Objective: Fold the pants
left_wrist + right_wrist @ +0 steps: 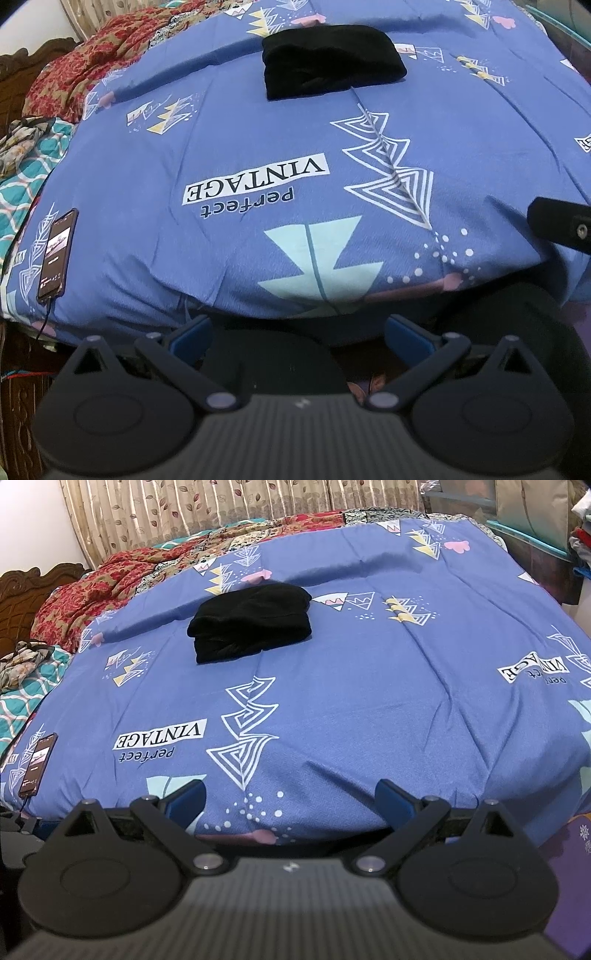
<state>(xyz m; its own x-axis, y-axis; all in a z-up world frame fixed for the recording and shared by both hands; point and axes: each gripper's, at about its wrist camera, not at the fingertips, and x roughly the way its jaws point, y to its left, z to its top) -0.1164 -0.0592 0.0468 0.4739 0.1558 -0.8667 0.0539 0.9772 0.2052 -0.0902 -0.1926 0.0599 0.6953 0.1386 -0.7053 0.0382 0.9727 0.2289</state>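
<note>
The black pants (330, 61) lie folded into a compact bundle far back on the blue patterned bedsheet (258, 147). They also show in the right wrist view (251, 622), left of centre. My left gripper (297, 332) is open and empty, held at the near edge of the bed, far from the pants. My right gripper (290, 799) is open and empty, also at the near edge. Part of the right gripper's body (561, 225) shows at the right edge of the left wrist view.
A phone (57, 254) with a cable lies at the bed's near left; it also shows in the right wrist view (38, 764). A red floral blanket (103, 587) and a teal quilt (22, 701) lie at the left. Curtains (221, 506) hang behind. Clutter (554, 535) stands at the far right.
</note>
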